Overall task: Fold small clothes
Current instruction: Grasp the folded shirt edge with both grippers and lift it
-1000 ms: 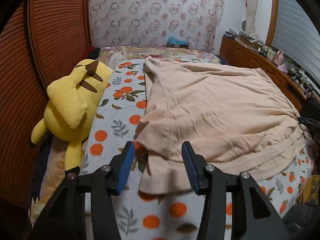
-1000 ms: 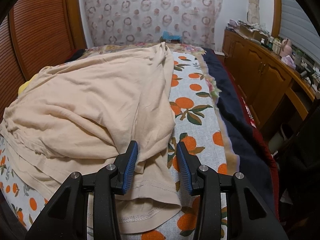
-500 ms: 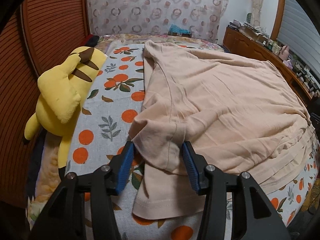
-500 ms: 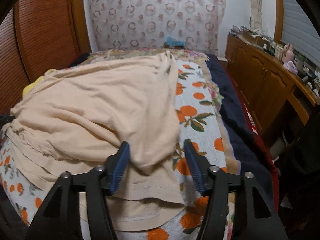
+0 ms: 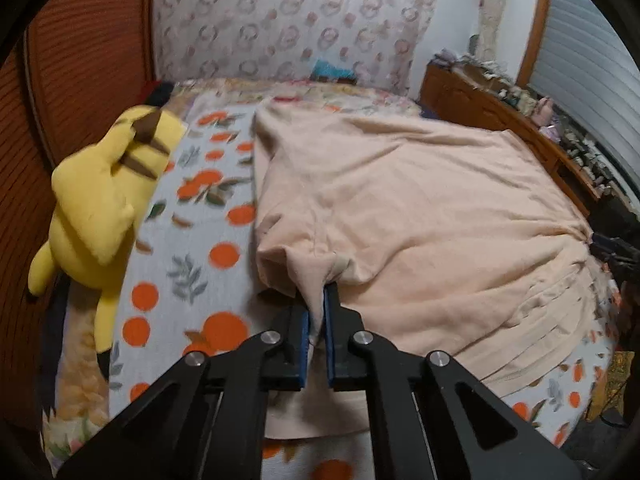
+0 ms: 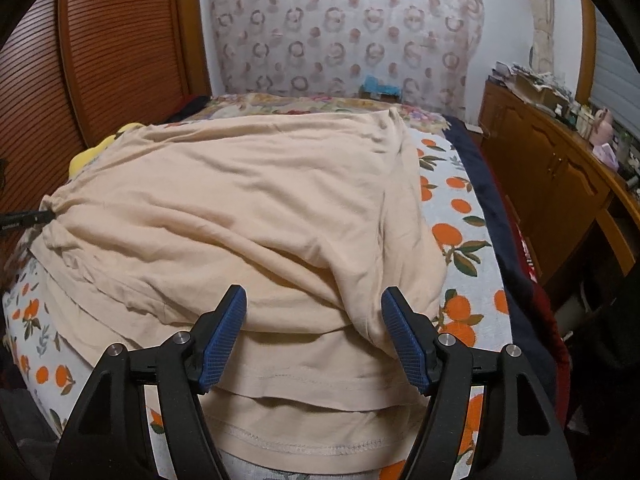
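A peach-coloured shirt [image 5: 400, 208] lies spread and partly folded on a bed with an orange-print sheet [image 5: 192, 264]. My left gripper [image 5: 317, 312] is shut on a pinch of the shirt's near-left corner, and the cloth pulls into a peak between the blue pads. In the right wrist view the same shirt [image 6: 240, 208] lies bunched in layers. My right gripper [image 6: 314, 320] is open wide, with its pads on either side of a raised fold at the shirt's near-right edge. The hem [image 6: 320, 444] lies flat below it.
A yellow plush toy [image 5: 104, 200] lies along the bed's left side by a wooden slatted wall [image 5: 80, 60]. A wooden cabinet [image 6: 560, 184] with clutter on top runs along the right. A dark blanket [image 6: 496, 232] edges the bed's right side.
My left gripper has closed on the shirt's near-left corner. My right gripper has opened wider and moved in over the raised fold.
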Demonstrator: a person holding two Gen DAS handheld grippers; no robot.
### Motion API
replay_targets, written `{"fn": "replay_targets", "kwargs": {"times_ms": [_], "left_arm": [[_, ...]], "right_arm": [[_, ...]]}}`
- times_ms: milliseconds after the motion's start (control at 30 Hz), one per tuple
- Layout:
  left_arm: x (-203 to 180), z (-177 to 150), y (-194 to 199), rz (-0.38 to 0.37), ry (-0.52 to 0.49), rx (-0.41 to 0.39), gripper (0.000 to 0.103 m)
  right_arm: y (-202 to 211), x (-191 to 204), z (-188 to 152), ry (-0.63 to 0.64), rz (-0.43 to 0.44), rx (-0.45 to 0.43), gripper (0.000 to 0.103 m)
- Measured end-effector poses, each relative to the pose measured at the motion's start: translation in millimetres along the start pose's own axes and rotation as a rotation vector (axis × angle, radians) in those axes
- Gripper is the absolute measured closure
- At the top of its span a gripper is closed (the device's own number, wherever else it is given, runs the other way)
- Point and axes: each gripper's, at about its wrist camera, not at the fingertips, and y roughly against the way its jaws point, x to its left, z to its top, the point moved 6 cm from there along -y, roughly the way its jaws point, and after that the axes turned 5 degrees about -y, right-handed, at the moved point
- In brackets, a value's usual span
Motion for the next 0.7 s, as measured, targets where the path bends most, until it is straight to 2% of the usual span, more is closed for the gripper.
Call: {"fn": "replay_targets", "kwargs": {"times_ms": [267,467,700], "left_arm": [[-47,47,26,-0.064,-0.061,-0.124,0.100],[-86,82,30,-0.127,-0.110,-0.178,0.100],[-156,119,34,-0.218,-0.209,-0.219,0.100]], "right_arm": [[6,-3,-4,-0.019,0.008,-0.021,0.031],[18,-6,-2,-0.025,0.010,-0.049,0.031],[32,-16,-2,-0.037,0.011,-0.068,0.031]]}}
